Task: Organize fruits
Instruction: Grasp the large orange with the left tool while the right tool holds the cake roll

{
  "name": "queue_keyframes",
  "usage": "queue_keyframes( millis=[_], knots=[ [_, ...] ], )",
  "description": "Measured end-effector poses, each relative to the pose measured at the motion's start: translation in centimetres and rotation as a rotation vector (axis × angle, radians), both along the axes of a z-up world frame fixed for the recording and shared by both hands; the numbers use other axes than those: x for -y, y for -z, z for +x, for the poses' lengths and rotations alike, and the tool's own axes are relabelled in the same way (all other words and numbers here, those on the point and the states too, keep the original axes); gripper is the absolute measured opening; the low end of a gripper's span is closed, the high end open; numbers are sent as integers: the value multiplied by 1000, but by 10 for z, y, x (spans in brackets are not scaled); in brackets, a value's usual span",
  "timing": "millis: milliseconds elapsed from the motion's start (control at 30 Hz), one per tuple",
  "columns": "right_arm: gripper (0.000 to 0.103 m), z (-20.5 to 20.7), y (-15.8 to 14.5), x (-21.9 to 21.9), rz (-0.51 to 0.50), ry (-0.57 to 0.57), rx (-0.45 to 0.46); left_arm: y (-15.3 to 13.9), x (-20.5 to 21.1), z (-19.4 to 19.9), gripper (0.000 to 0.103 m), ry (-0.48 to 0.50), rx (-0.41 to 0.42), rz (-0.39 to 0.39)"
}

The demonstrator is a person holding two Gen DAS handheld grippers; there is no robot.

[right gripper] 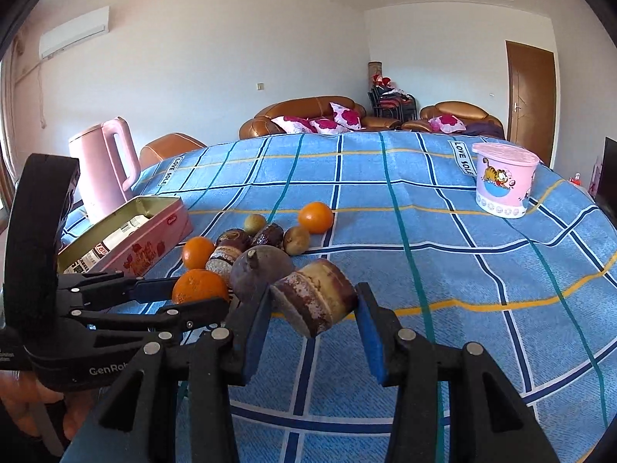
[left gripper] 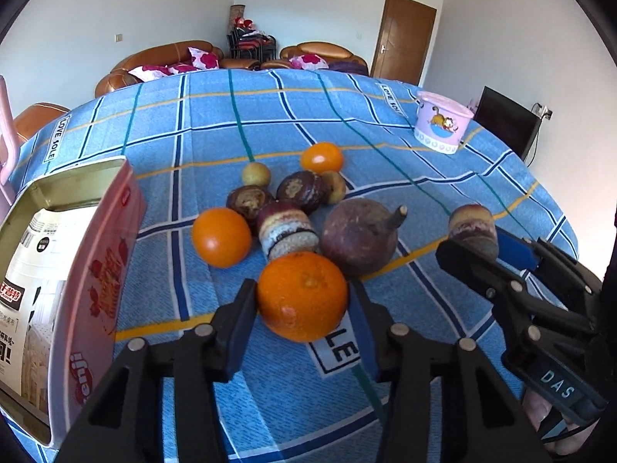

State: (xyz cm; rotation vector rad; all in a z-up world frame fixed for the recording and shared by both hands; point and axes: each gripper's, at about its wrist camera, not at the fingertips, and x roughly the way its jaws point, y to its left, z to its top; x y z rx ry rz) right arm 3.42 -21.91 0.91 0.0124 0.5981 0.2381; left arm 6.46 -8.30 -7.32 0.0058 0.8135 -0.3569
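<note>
Orange (left gripper: 302, 296) between left gripper (left gripper: 302, 322) jaws.

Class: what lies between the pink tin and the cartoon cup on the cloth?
The fruit pile lies between the tin and the cup; beyond it is bare cloth. The right wrist view shows it best.

Table (right gripper: 443, 200) under blue plaid cloth. On it: fruit cluster of oranges (left gripper: 221, 237) and dark passion fruits (left gripper: 358, 236), open pink tin (right gripper: 154, 239), pink kettle (right gripper: 102, 162), cartoon tub (right gripper: 503, 183).
</note>
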Motion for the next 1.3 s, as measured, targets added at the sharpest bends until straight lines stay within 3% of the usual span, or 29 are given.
queue_keyframes(
  millis=[567, 1300],
  knots=[
    [46, -12, -4, -6, -17, -46, 85, -17, -14, -20, 49, -38, 160, -40],
    [46, -24, -8, -5, -10, -64, 165, -26, -17, -37, 48, -55, 268, -57]
  ],
)
